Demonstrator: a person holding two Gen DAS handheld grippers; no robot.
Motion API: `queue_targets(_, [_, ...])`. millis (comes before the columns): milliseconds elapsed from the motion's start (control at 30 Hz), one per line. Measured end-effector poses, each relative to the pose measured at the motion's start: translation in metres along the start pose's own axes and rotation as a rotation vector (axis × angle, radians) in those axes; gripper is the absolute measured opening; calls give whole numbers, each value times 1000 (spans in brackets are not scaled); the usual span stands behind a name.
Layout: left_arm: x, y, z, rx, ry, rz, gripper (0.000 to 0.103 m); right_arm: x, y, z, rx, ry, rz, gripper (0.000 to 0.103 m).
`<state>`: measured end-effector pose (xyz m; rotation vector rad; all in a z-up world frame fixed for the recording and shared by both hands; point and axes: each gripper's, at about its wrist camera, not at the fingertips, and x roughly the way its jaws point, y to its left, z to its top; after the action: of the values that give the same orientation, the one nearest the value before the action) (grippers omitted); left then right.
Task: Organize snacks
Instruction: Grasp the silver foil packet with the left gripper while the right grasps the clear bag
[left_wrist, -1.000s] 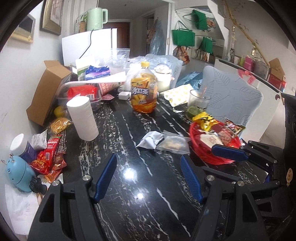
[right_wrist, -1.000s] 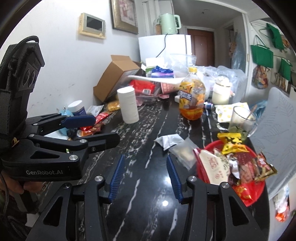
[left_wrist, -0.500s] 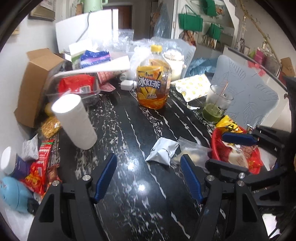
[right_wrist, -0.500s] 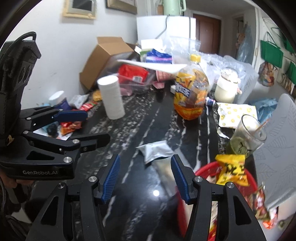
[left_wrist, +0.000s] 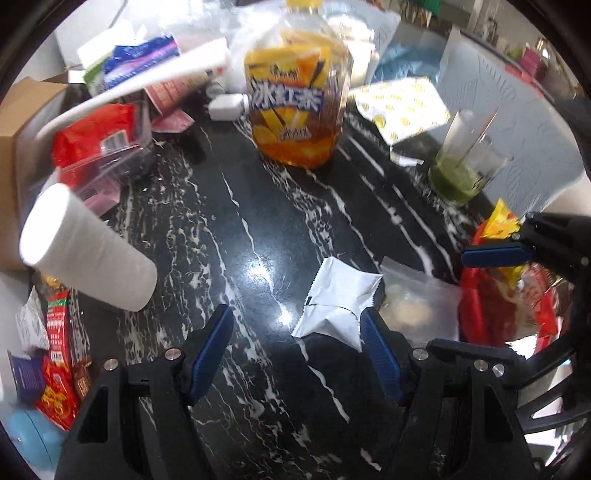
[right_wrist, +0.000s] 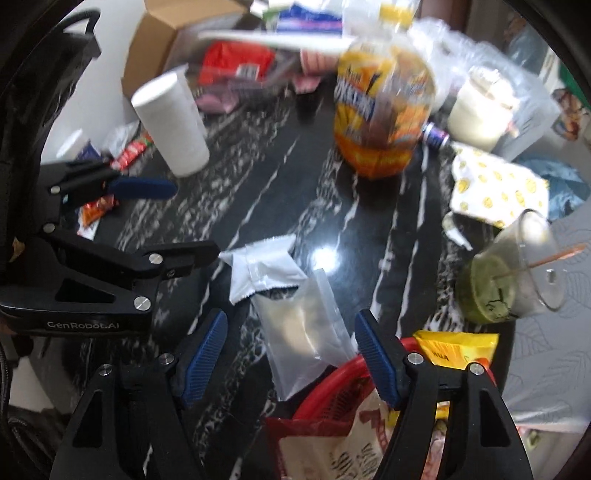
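Observation:
A white snack packet (left_wrist: 338, 302) lies on the black marble table, with a clear bag of snacks (left_wrist: 413, 306) beside it on its right. Both show in the right wrist view, the white packet (right_wrist: 264, 271) and the clear bag (right_wrist: 306, 325). My left gripper (left_wrist: 295, 354) is open and empty, just short of the white packet. My right gripper (right_wrist: 291, 358) is open and empty, its fingers either side of the clear bag's near end. A red basket (right_wrist: 332, 380) full of snack packs sits at the right, under the right gripper.
An iced-tea bottle (left_wrist: 295, 99), a white paper roll (left_wrist: 85, 254), a glass of green drink (left_wrist: 461, 173), a clear box with a red pack (left_wrist: 99, 147) and a cardboard box (left_wrist: 14, 125) stand around. Red snack packs (left_wrist: 59, 354) lie at the left edge.
Both grippers have moved forward and tilted down toward the table. The white packet and the clear bag are now close to the fingers. Both grippers stay open.

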<state>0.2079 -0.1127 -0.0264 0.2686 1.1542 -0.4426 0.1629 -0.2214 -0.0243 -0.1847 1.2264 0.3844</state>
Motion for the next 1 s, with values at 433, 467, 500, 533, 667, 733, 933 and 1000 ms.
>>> queue_targets(433, [48, 10, 7, -30, 126, -86, 70, 47, -15, 11, -4, 159, 16, 72])
queue_targets(467, [51, 11, 6, -37, 132, -101, 70, 49, -16, 11, 1, 165, 15, 72])
queue_targets(500, [53, 11, 5, -43, 134, -112, 70, 50, -16, 11, 1, 169, 12, 72])
queue_targets(533, [55, 12, 5, -47, 135, -116, 70, 51, -16, 11, -8, 164, -3, 72])
queue_targets(667, [61, 12, 4, -68, 132, -157, 70, 55, -16, 13, -15, 167, -35, 77])
queue_targets(733, [64, 11, 4, -78, 129, -175, 70, 56, -15, 13, -24, 161, -44, 78])
queue_targets(933, [66, 10, 0, -79, 67, -186, 68, 61, -13, 12, -49, 170, 0, 61])
queue_targets(1000, [64, 8, -1, -58, 35, -191, 48, 63, -9, 11, -61, 169, -8, 59])
